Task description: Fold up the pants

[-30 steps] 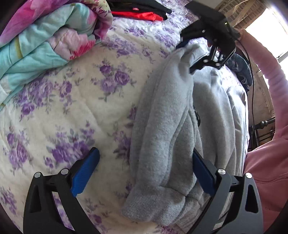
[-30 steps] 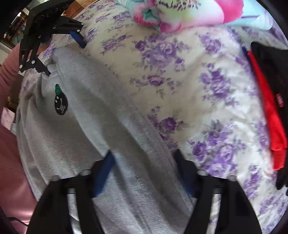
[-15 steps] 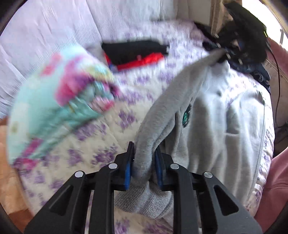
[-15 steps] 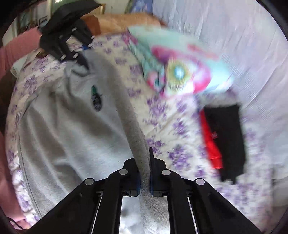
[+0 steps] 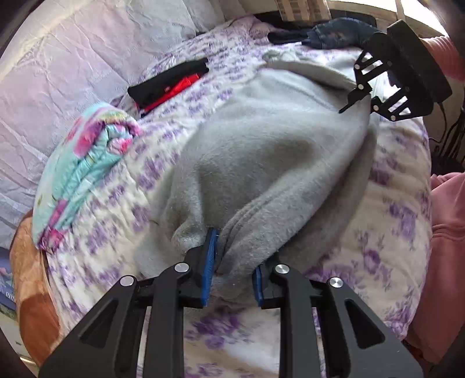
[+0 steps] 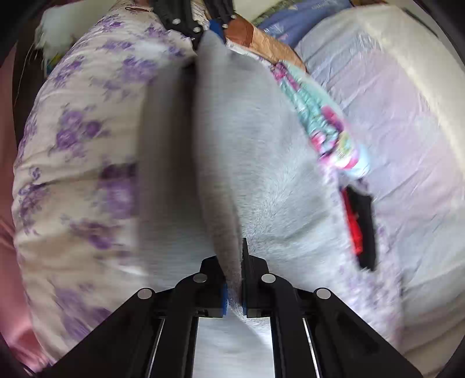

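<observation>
**A:** Where are the pants (image 5: 261, 151) right now?

**B:** On the bed (image 5: 401, 209), partly lifted off it. The left claw (image 5: 232, 261) is pinching a thick bunch of the grey fleece at the near end, and the right claw (image 5: 356, 97) is pressed together on another edge at the far right. Between the two, the cloth hangs in a sagging hump over the flowered sheet.

**A:** Does the right wrist view agree?

**B:** Yes. There the right claw (image 6: 234, 286) has its jaws nearly closed on a narrow ridge of the pants (image 6: 255, 162), and that ridge runs straight away to the left claw (image 6: 203, 27) at the far end. It is smeared by motion, so I can't be sure how many layers are caught in each pinch.

**A:** How far along is the folding, then?

**B:** I'd judge it early to middle. Both ends are gripped and the cloth is doubled lengthwise along the held edge, but nothing lies flat or squared. What is left, as I read it: lay the raised half down so the edges meet, smooth it, then fold it shorter.

**A:** Anything in the way?

**B:** A rolled quilt (image 5: 81, 171) sits to the left and a black and red garment (image 5: 168, 84) lies at the far left, both apart from the pants, and some dark clothes (image 5: 334, 35) lie at the far edge
</observation>
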A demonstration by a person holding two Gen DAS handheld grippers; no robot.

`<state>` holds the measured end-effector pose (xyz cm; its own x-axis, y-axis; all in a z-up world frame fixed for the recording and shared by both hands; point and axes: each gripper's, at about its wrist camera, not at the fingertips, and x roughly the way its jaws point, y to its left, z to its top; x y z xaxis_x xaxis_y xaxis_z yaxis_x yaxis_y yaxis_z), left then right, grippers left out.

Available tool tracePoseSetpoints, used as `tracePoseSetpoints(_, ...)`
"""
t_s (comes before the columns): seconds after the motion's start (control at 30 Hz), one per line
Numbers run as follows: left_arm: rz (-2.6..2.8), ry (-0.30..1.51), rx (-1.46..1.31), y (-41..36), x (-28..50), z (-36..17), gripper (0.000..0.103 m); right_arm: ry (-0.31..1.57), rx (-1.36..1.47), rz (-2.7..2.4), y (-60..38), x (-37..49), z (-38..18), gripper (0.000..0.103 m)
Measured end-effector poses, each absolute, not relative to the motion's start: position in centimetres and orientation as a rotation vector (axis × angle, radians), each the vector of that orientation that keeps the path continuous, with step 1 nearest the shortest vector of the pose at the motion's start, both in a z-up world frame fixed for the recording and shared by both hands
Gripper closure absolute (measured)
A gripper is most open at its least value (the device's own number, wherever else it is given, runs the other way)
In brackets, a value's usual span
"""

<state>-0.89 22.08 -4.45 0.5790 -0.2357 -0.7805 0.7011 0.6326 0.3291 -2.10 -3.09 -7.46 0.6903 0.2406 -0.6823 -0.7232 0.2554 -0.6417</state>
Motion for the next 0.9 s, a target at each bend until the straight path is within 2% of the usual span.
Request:
tracePoseSetpoints(0.2, -0.51, 0.714, 0.662, 22.5, -2.7, -4.3, 0.08, 0.411, -1.075, 0.629, -2.8, -3.2, -6.0, 0.096)
tracePoseSetpoints(0.33, -0.476, 0.719, 0.702, 21.9, -2.5, -7.1, 0.079, 0.477, -1.07, 0.642, -2.6, -3.0, -9.9, 0.092)
tracePoseSetpoints(0.43, -0.385, 0.669, 0.806, 20.5, -3.6, -8.2, 0.074, 0.413, -1.104, 0.556, -1.9, -3.6, -10.7, 0.09)
tracePoseSetpoints(0.47, -0.364, 0.672, 0.831, 20.1, -4.0, -8.2, 0.071, 0.41, -1.097, 0.537, -2.0, -3.7, -10.3, 0.085)
tracePoseSetpoints(0.53, -0.342, 0.689, 0.874, 19.6, -5.0, -7.5, 0.062, 0.431, -0.989, 0.534, -3.0, -3.4, -8.3, 0.057)
tracePoseSetpoints(0.57, -0.343, 0.692, 0.879, 19.6, -5.7, -6.7, 0.041, 0.463, -0.881, 0.544, -4.1, -2.9, -6.7, 0.029)
tracePoseSetpoints(0.6, -0.348, 0.691, 0.875, 19.6, -6.2, -5.9, 0.007, 0.501, -0.772, 0.568, -5.3, -2.3, -5.1, 0.017)
tracePoseSetpoints(0.63, -0.36, 0.662, 0.855, 19.7, -7.1, -4.5, 0.004, 0.536, -0.663, 0.58, -6.5, -1.4, -3.6, 0.017)
tracePoseSetpoints(0.77, -0.434, 0.538, 0.682, 18.3, -8.3, 0.9, 0.005, 0.591, -0.331, 0.501, -11.9, 3.4, 2.2, 0.017)
tracePoseSetpoints(0.9, -0.63, 0.593, 0.329, 13.9, -4.9, 3.1, 0.005, 0.649, -0.186, 0.375, -16.2, 10.5, 5.6, 0.017)
